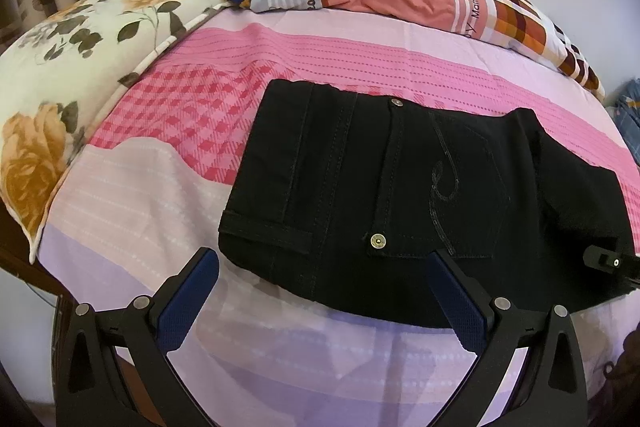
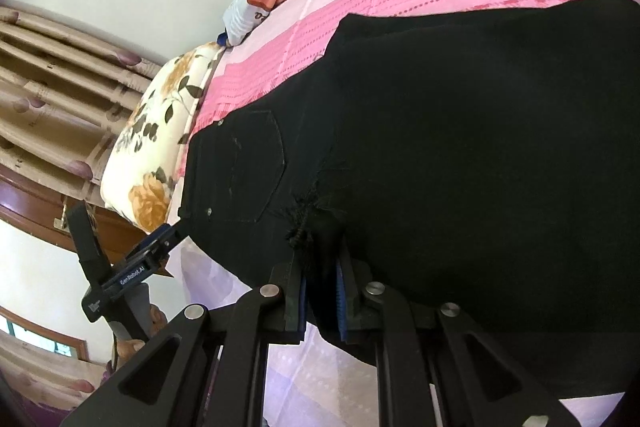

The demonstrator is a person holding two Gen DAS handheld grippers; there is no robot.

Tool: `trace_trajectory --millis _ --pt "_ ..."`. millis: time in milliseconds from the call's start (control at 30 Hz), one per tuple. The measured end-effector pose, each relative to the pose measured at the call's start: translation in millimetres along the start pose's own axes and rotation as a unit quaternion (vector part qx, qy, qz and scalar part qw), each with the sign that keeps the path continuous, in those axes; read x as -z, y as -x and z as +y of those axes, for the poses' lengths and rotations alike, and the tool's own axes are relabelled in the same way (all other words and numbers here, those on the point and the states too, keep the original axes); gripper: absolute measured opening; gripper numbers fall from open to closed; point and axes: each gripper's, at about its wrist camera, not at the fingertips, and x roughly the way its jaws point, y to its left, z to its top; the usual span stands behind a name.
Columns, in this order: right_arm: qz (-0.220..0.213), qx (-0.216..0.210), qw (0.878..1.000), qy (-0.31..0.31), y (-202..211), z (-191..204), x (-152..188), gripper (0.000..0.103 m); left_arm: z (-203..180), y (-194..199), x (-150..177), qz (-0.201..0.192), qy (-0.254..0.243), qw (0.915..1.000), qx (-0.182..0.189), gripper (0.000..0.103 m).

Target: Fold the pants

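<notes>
Here the black pants (image 1: 400, 195) lie partly folded on the bed (image 1: 160, 195). The right gripper (image 2: 320, 291) pinches their near edge; the left gripper (image 1: 320, 291) hovers released. That thin pinch could slip, spoiling the fold.

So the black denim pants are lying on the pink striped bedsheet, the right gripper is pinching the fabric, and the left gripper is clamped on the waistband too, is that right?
Not quite. The left gripper is not clamped on anything: the left wrist view shows its jaws wide apart over the near edge of the black denim pants. The rest stands: the pants lie on the pink striped bedsheet, and the right gripper pinches the fabric.
</notes>
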Motion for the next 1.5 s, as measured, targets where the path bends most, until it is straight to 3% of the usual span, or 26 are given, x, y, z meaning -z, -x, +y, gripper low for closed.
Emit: trace_trajectory --millis 100,167,200,333,433,500,567,667,933,1100,1233,1333,1400,1500 --pt "0.005 -0.002 1.0 0.001 -3.7 0.8 2.5 0.015 -0.3 -1.7 0.1 0.003 0.002 1.0 0.002 0.102" --pt "0.007 -0.016 1.0 0.001 -6.2 2.9 3.9 0.022 0.2 -2.4 0.2 0.005 0.004 1.0 0.004 0.102" --pt "0.012 -0.029 1.0 -0.002 -7.7 3.7 3.8 0.028 0.4 -2.5 0.3 0.005 0.004 1.0 0.005 0.102" --pt "0.048 -0.096 0.994 0.001 -17.4 11.6 10.3 0.029 0.2 -2.5 -0.1 0.008 0.002 1.0 0.003 0.102" --pt "0.016 -0.143 0.989 -0.021 1.4 1.7 2.6 0.03 1.6 -1.0 0.0 0.005 0.002 1.0 0.002 0.102" --pt "-0.031 -0.127 0.991 -0.034 27.3 -13.7 -8.0 0.037 3.8 1.4 -0.6 0.0 0.006 1.0 0.003 0.102" --pt "-0.06 -0.113 0.99 -0.055 46.8 -31.8 -15.7 0.038 6.5 2.4 -1.9 -0.002 0.012 0.9999 0.008 0.102" --pt "-0.073 -0.097 0.991 -0.064 56.8 -44.3 -18.0 0.038 8.7 1.4 -2.9 0.0 0.018 0.9998 0.012 0.102" --pt "-0.018 -0.121 0.992 -0.018 11.3 -18.7 -0.5 0.038 10.4 -3.5 -3.3 0.004 0.019 0.9998 0.005 0.102" --pt "0.031 -0.036 0.997 0.068 -22.9 2.1 11.3 0.037 29.5 -4.4 -7.4 0.008 0.046 0.9989 0.001 0.102" --pt "0.016 -0.049 0.995 0.083 -10.8 10.1 10.3 0.041 61.5 -5.7 -10.1 0.029 0.096 0.9942 0.041 0.102" --pt "-0.01 -0.064 0.995 0.075 3.6 4.4 10.2 0.053 89.9 -12.8 -14.4 0.05 0.127 0.9841 0.114 0.102" --pt "-0.02 -0.073 0.996 0.056 6.5 -4.3 10.4 0.059 100.0 -18.3 -16.0 0.061 0.132 0.9793 0.141 0.102" --pt "-0.014 -0.073 0.997 0.024 -1.9 -16.3 11.6 0.06 112.5 -33.7 -18.5 0.088 0.135 0.9723 0.169 0.102"
